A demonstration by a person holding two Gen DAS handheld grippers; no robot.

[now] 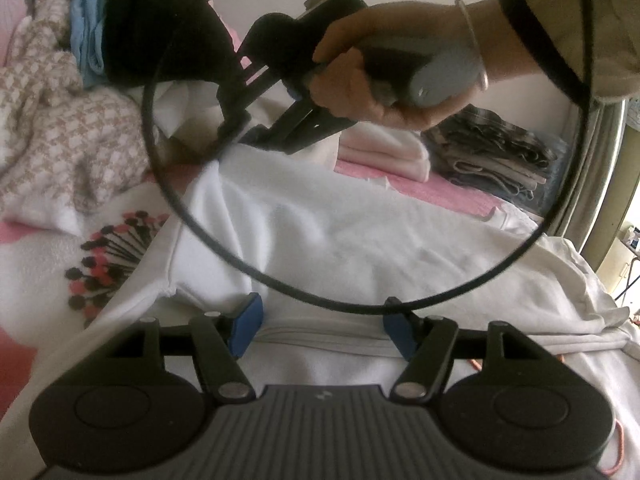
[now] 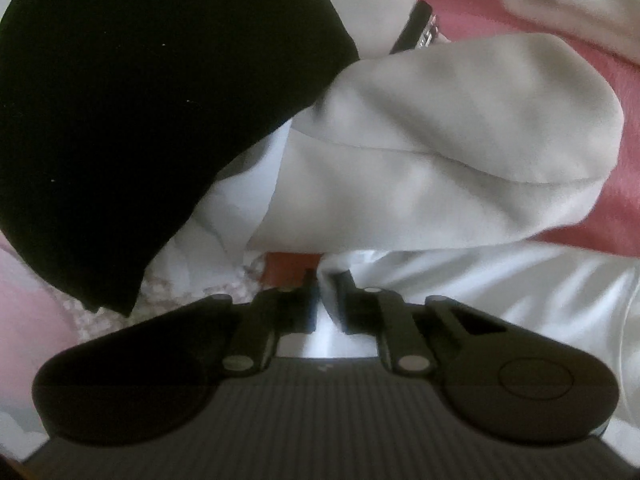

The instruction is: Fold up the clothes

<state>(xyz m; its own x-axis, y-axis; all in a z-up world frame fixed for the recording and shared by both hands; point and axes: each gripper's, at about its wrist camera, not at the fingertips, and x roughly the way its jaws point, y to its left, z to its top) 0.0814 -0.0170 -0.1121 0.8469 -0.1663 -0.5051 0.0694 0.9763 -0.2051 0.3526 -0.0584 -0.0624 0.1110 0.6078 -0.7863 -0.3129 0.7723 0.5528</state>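
The right gripper (image 2: 320,292) pinches an edge of the white garment (image 1: 340,240) (jaws nearly together), beginning a fold. The left gripper (image 1: 322,328) hovers wide apart, holding nothing; next, probably carry that edge across.

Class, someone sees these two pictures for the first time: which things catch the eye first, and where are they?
The white garment spread across the bed fills the middle. Above it a hand grips the right gripper, whose jaws pinch the white cloth. A black cable loops in front, and the left gripper hangs open at the bottom.
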